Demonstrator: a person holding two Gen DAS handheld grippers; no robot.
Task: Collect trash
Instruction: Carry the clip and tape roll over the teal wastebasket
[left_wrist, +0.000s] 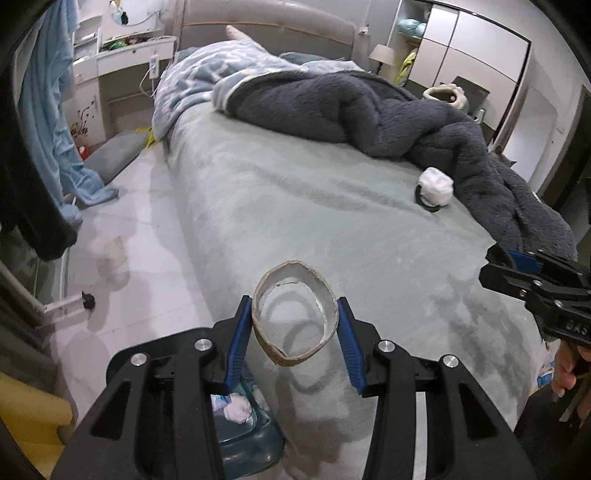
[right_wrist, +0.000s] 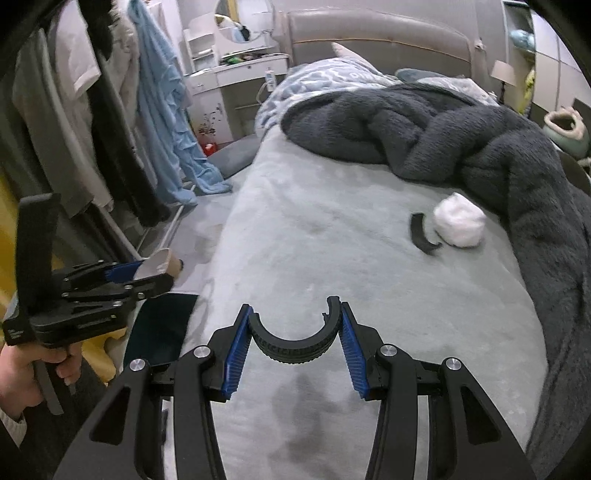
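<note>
Gripping a cardboard ring (left_wrist: 294, 314), the left gripper (left_wrist: 294, 334) hangs above the teal bin (left_wrist: 242, 432) at its 7 o'clock; the right gripper (right_wrist: 295, 334) clamps a black curved fragment (right_wrist: 294, 345) farther from it.

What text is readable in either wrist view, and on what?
"GAS": embossed on the right gripper's black body, left wrist view; partial, cut off by the frame edge.
Small white marking on the left gripper's body, right wrist view: too blurred to read.
Nothing else legible.
</note>
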